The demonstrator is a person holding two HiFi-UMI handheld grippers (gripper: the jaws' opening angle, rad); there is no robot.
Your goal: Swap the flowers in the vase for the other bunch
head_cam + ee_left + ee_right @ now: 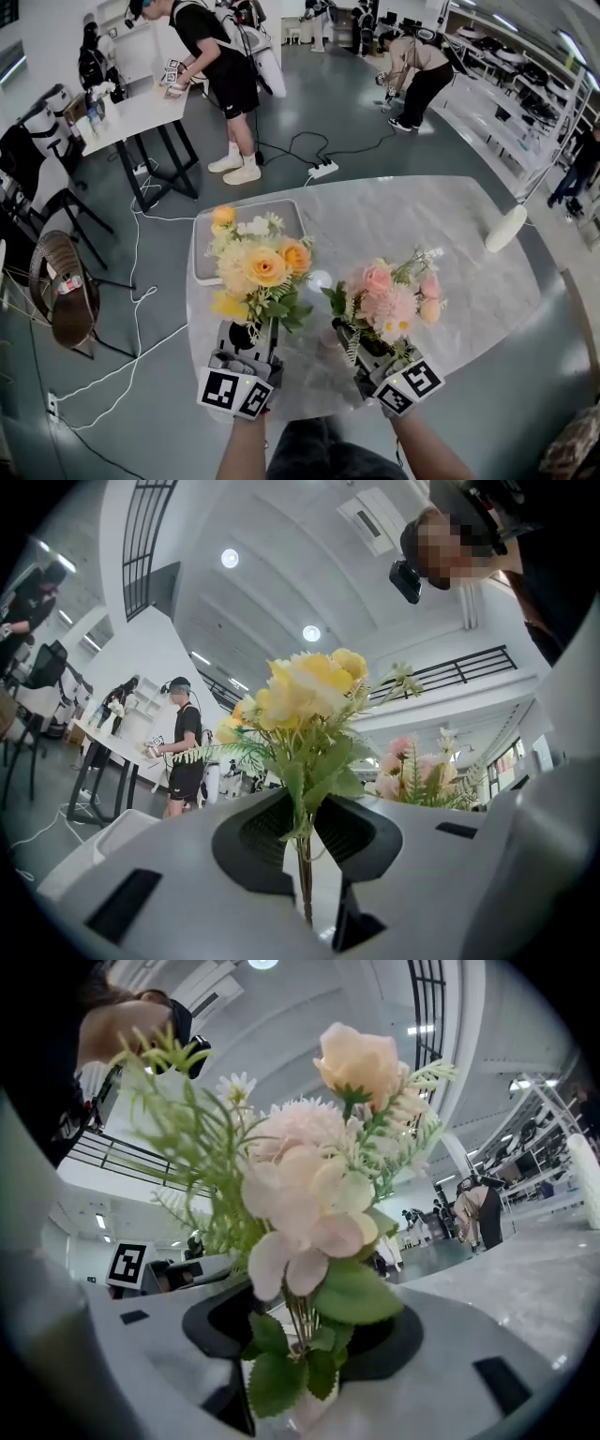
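Note:
A yellow and orange bunch [261, 267] stands upright over the near left of the marble table [441, 244]. My left gripper [246, 336] is shut on its thin stems, which the left gripper view shows pinched in the narrow gap of that gripper [305, 841] under the yellow blooms [305, 691]. To its right the pink bunch [392, 302] stands upright. My right gripper [361, 339] is open, its jaws wide on either side of the pink stems without pressing them. In the right gripper view the pink flowers [300, 1185] fill the gap of that gripper [300, 1326]; their stems run down into a pale glassy shape [305, 1415], perhaps the vase.
A white tray [208, 262] lies on the table behind the yellow bunch. A white lamp-like object [506, 228] rests at the table's right edge. A chair [66, 291] and cables are on the floor at left. People [216, 66] work at other tables further back.

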